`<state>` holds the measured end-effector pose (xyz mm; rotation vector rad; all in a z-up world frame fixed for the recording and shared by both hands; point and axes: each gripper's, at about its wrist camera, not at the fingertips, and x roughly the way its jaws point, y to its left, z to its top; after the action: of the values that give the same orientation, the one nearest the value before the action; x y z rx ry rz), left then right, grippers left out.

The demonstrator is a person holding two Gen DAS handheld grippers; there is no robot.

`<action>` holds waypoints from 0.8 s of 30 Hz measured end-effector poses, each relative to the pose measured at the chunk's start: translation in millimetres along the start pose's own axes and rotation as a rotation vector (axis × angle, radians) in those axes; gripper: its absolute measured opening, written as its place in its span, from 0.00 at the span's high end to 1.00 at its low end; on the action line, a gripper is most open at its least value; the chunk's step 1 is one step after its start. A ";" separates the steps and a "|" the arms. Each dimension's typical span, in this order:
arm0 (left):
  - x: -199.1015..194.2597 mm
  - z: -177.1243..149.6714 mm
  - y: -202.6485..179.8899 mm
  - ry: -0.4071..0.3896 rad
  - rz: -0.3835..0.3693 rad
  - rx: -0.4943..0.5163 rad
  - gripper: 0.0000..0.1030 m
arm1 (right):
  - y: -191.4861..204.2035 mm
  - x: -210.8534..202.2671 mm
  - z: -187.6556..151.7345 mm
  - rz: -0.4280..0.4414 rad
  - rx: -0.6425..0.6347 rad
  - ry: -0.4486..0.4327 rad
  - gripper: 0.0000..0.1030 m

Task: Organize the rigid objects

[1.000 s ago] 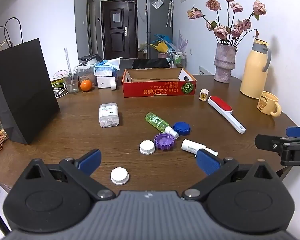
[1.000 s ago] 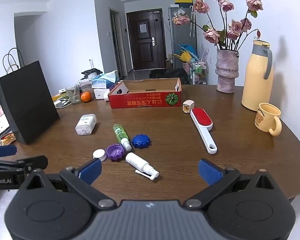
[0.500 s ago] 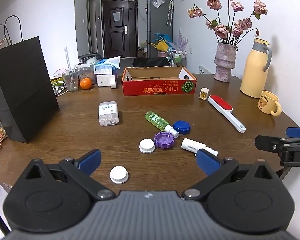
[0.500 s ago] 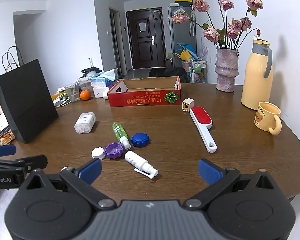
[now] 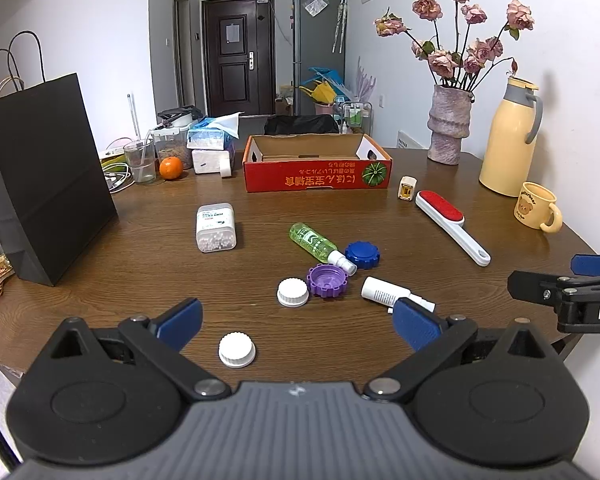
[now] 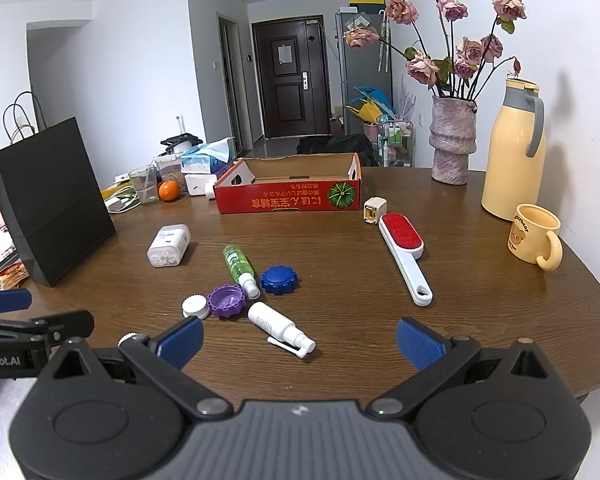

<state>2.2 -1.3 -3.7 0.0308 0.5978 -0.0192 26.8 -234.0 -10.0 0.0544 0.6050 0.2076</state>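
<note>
Left wrist view: the left gripper is spread wide with nothing in it, hanging low over the near edge of the worktop, and a lone white cap sits between its fingers, so I'd guess that's the first pick, while the red box at the back looks like where stuff goes. Right wrist view: the right gripper is also spread and empty, lined up just short of the white spray bottle, with the purple cap, blue cap, green bottle and lint brush loose on the wood beyond.
</note>
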 end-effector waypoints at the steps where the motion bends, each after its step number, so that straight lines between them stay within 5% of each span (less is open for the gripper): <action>1: -0.8 -0.1 -1.8 -0.002 0.000 0.003 0.00 | -0.4 0.3 -0.2 0.001 0.000 0.000 0.00; 24: -1.9 0.5 -5.4 -0.007 -0.005 0.002 0.00 | 0.7 0.6 0.8 0.001 -0.003 -0.001 0.00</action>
<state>0.9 -6.7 -2.4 0.0307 0.5908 -0.0251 27.6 -233.2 -9.6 0.0518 0.6037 0.2097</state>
